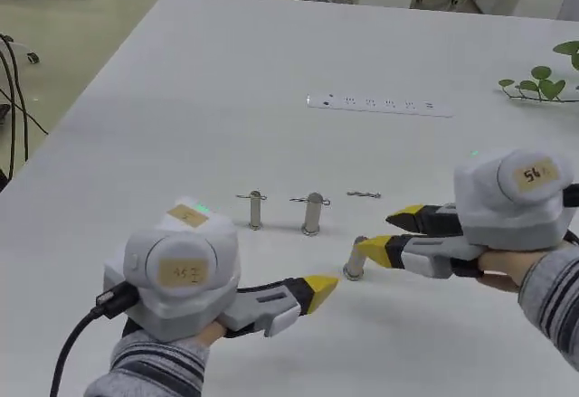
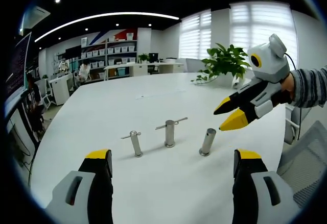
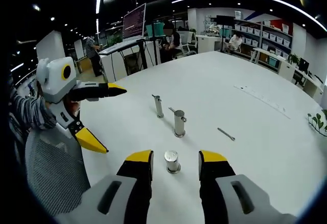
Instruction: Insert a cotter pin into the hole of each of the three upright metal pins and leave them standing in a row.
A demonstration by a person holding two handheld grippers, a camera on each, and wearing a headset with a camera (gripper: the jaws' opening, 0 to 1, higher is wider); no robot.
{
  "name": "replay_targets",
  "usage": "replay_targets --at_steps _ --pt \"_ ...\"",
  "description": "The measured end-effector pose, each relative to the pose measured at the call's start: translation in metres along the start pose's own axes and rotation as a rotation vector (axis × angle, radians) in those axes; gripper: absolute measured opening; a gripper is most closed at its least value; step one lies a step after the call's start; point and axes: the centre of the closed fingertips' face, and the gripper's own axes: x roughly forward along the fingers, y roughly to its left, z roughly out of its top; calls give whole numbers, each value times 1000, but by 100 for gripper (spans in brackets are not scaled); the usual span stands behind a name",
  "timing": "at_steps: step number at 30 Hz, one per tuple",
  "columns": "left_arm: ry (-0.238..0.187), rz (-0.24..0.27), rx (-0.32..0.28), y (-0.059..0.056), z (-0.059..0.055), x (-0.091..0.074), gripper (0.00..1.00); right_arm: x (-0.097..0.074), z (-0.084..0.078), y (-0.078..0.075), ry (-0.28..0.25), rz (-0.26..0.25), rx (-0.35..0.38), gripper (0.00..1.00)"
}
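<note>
The right tool is spread wide and grips nothing; in its own view the bare metal pin stands just ahead between the jaws, untouched. The left tool is also released and empty. On the tabletop, the left pin and middle pin stand upright, each with a cotter pin through it. A loose cotter pin lies beyond.

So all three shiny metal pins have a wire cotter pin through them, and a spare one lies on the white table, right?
Only two upright silver metal pins, the left one and the middle one, have a wire cotter pin through them. The third is bare, as the left gripper view shows. A spare does lie on the white table.
</note>
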Motion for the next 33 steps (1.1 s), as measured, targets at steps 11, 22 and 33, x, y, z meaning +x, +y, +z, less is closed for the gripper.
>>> replay_targets --at_steps 11,22,33 --pt "27 18 13 -3 -9 -8 97 -7 3 -25 116 72 -114 27" --pt "33 30 22 3 -6 -1 96 12 1 -62 240 148 -260 21" --pt "31 26 26 6 -8 7 95 48 1 -103 314 191 -359 17"
